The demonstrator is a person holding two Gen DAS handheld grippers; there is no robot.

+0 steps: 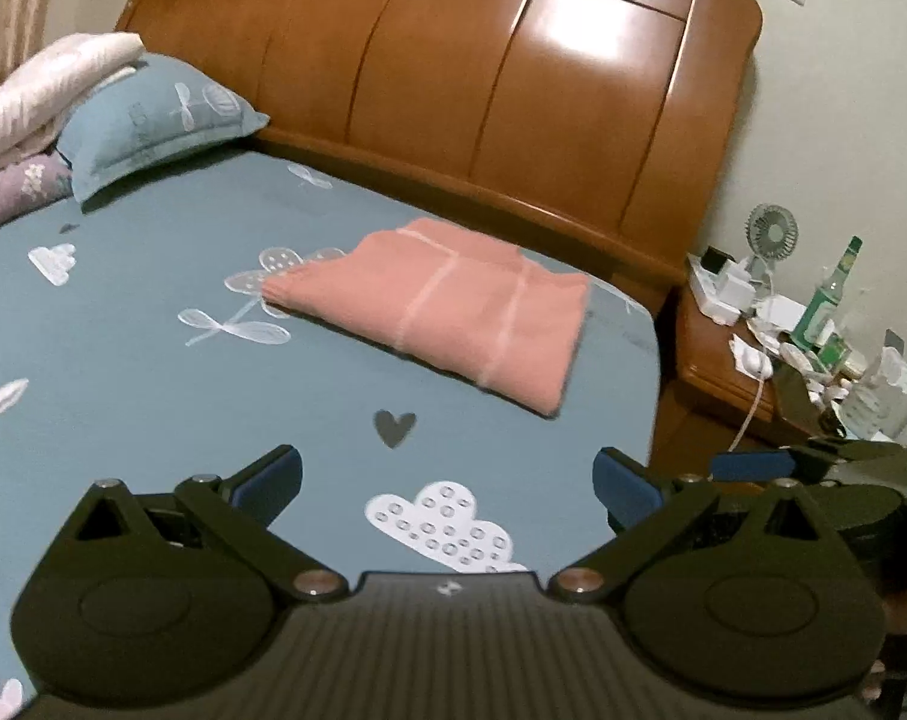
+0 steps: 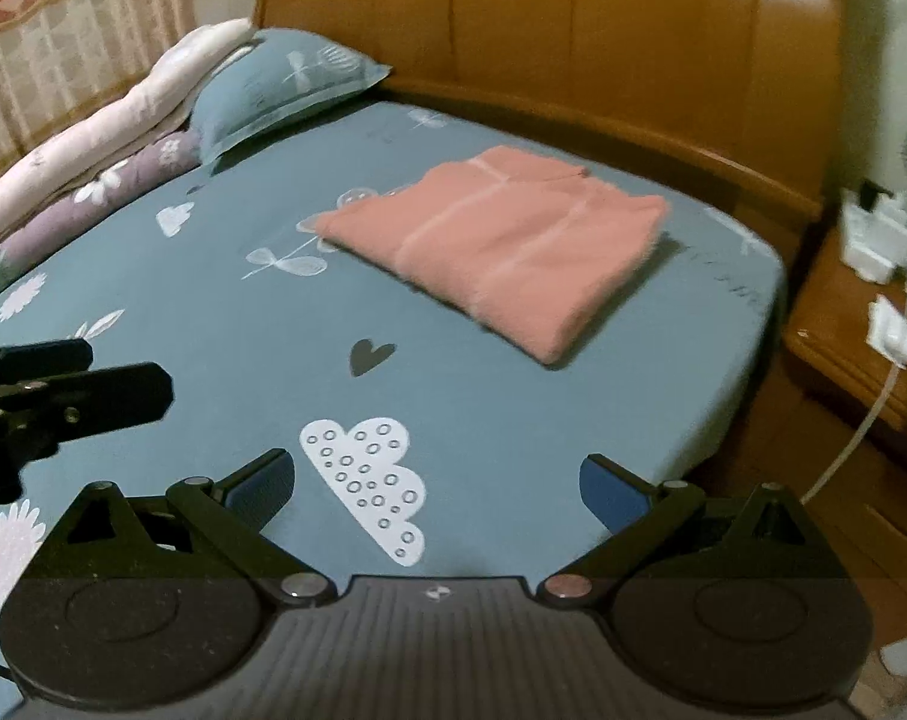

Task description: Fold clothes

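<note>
I am holding both tongs, left (image 1: 447, 483) and right (image 2: 438, 483), apart and empty; the garment (image 1: 447, 312) is lying folded (apparently finished) on the bed (image 1: 153, 396).

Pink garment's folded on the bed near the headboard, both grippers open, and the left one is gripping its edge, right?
Not quite: the left gripper grips nothing. The left wrist view shows it open above bare sheet, apart from the folded pink garment. The right gripper is open too.

Nightstand clutter (image 1: 813, 324) — blurred, edge-cropped
</note>
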